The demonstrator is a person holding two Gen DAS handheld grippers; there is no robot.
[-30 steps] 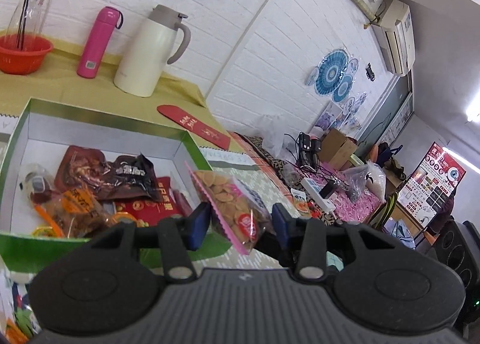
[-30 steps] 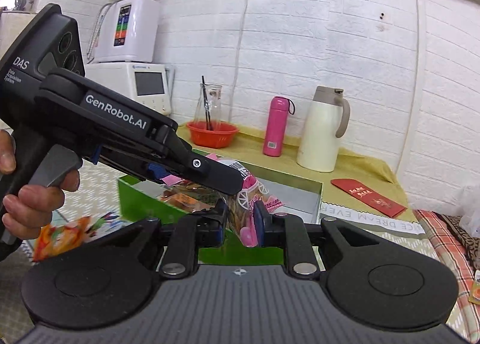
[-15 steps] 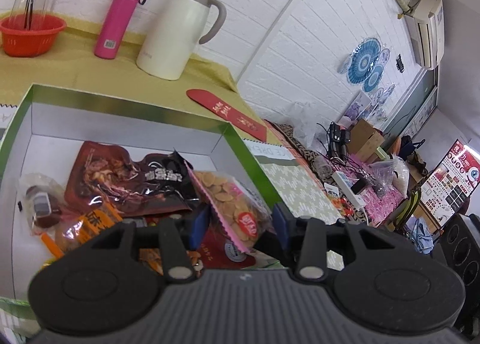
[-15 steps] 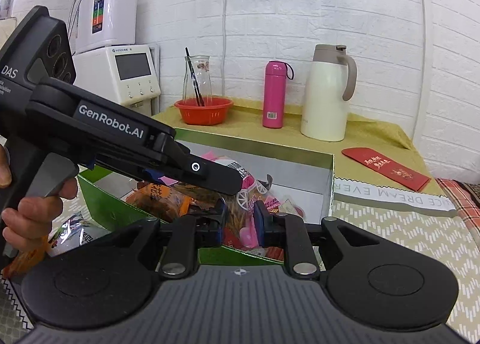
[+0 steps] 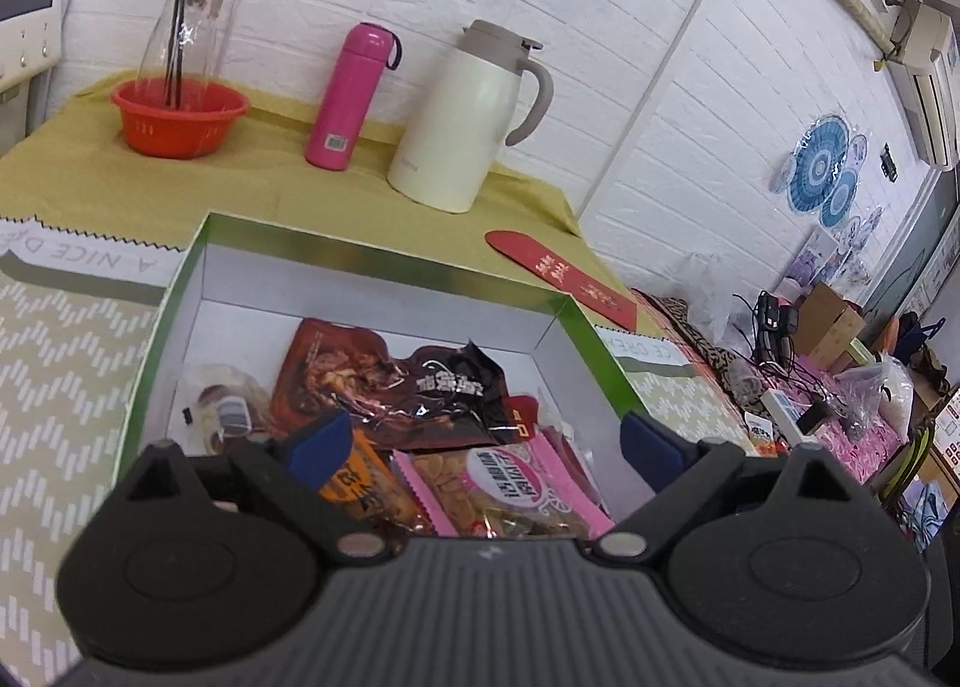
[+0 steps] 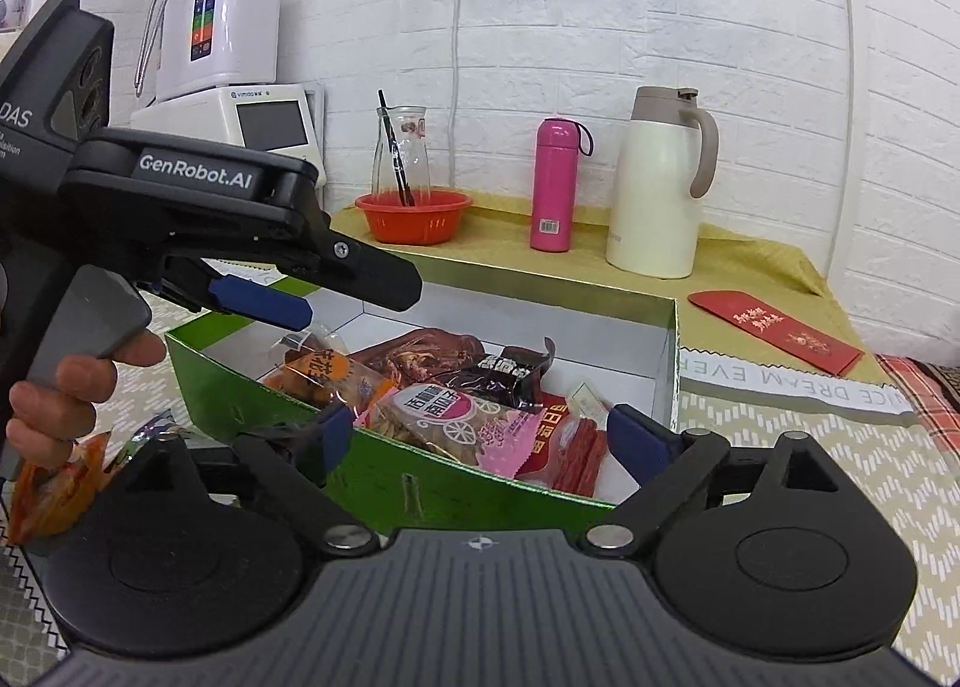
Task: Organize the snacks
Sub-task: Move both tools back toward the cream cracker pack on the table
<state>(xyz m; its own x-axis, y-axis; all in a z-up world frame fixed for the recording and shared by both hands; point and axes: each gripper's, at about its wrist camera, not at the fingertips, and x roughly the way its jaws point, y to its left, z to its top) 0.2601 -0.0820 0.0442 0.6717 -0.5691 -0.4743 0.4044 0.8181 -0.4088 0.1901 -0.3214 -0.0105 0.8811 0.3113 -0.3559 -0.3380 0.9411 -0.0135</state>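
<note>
A green box (image 5: 384,255) with white inside walls holds several snack packets. A pink biscuit packet (image 5: 510,486) lies on top of them, also seen in the right wrist view (image 6: 447,417). A dark brown packet (image 5: 390,381) lies behind it. My left gripper (image 5: 483,441) is open and empty just above the pink packet. My right gripper (image 6: 474,438) is open and empty at the box's near wall (image 6: 384,477). The left gripper also shows in the right wrist view (image 6: 312,291), open over the box's left end.
An orange snack packet (image 6: 54,483) lies on the mat left of the box. A red bowl (image 5: 180,114), a pink flask (image 5: 351,96) and a cream jug (image 5: 471,117) stand behind the box. A red envelope (image 5: 561,276) lies to its right.
Both grippers held the pink packet together over the box. Both have opened, and the packet now lies in the box on the other snacks.
</note>
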